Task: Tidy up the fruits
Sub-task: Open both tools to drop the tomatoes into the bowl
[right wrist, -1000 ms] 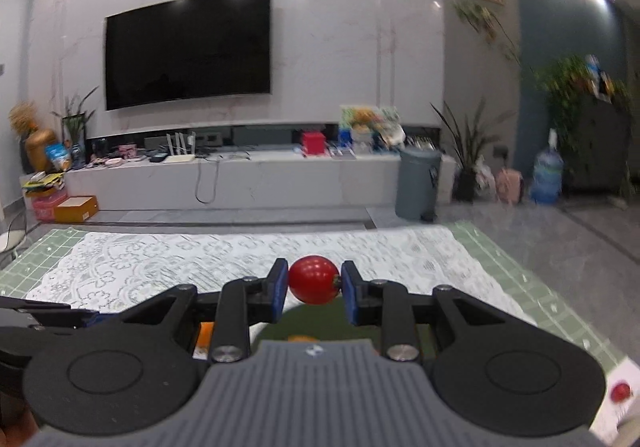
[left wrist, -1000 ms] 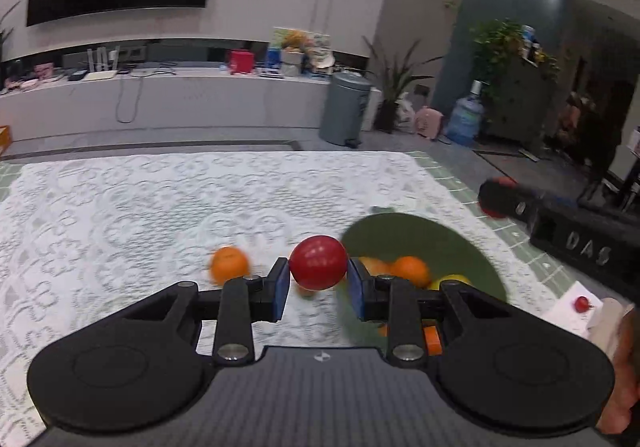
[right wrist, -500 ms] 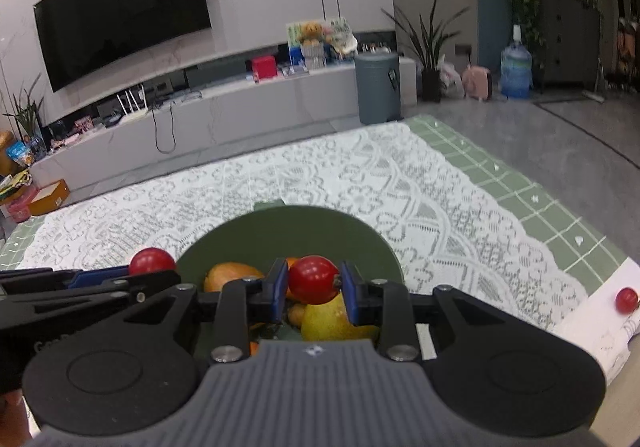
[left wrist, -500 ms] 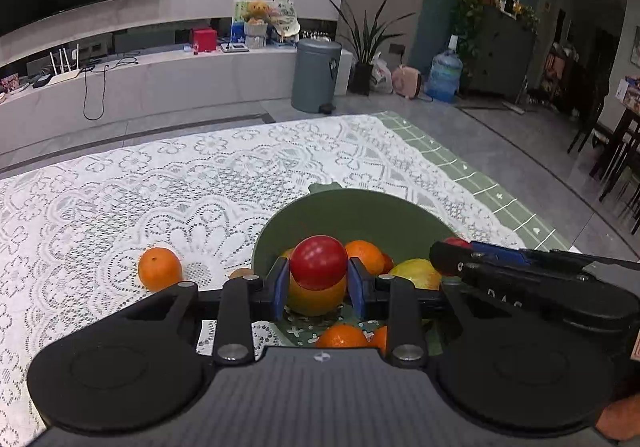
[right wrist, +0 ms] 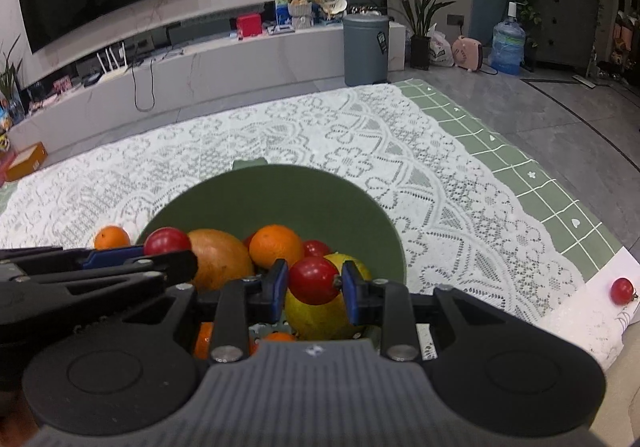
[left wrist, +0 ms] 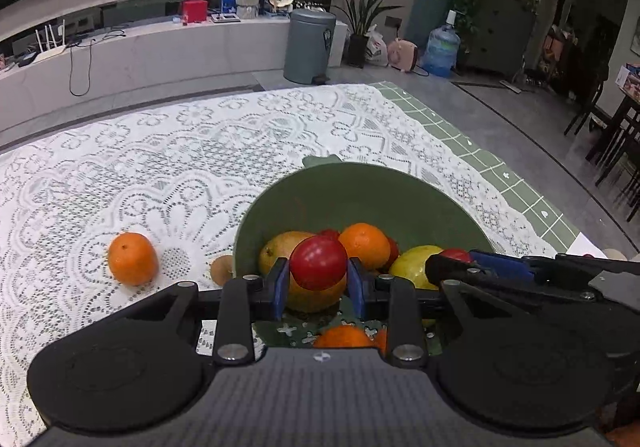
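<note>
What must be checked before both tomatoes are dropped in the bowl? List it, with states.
1. Left gripper clamped on its tomato: ok.
2. Right gripper clamped on its tomato: ok.
3. Both tomatoes over the green bowl: ok.
4. Room in the bowl beside the mango and lemon: ok.
5. Grippers clear of each other: cannot tell.
6. All fruit gathered: not ok; orange on the cloth.

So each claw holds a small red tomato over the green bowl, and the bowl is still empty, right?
Not quite. Each claw, left and right, does hold a small red tomato over the green bowl, but the bowl isn't empty: the right wrist view shows oranges, a mango and a yellow fruit inside.
</note>
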The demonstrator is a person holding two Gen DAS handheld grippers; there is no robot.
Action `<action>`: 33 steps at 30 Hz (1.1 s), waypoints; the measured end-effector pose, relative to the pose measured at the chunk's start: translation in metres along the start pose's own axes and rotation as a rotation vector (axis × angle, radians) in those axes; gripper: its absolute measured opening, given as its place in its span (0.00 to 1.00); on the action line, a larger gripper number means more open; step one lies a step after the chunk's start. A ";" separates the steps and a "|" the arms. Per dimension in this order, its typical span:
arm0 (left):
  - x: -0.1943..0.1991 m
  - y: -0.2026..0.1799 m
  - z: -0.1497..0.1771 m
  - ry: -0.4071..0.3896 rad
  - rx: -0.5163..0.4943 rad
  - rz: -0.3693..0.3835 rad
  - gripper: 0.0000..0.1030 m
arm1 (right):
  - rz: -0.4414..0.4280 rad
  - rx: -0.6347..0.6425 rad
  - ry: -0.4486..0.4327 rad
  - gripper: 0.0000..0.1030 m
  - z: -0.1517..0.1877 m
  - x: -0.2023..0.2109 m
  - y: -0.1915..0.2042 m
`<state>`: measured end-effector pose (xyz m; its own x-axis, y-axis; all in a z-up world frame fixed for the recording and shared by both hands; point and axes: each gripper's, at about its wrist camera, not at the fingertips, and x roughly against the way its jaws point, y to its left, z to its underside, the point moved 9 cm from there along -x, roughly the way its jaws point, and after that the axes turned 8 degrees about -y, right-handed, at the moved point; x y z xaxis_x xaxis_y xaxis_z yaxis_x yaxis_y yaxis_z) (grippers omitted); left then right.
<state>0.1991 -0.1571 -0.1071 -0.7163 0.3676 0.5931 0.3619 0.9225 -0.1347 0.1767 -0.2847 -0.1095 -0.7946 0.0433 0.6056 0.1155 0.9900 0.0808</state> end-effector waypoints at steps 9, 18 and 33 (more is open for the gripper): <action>-0.012 0.007 0.008 0.047 0.020 0.013 0.33 | 0.014 0.027 0.058 0.25 0.007 -0.014 0.004; -0.011 0.009 0.011 0.059 0.028 0.027 0.33 | 0.016 0.042 0.069 0.26 0.008 -0.016 0.007; 0.017 0.017 -0.005 -0.007 0.087 0.029 0.46 | 0.012 -0.002 -0.025 0.47 -0.001 0.000 0.002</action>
<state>0.1961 -0.1354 -0.0954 -0.7106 0.3952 0.5822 0.3298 0.9179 -0.2206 0.1777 -0.2825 -0.1090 -0.8078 0.0585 0.5866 0.1261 0.9892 0.0750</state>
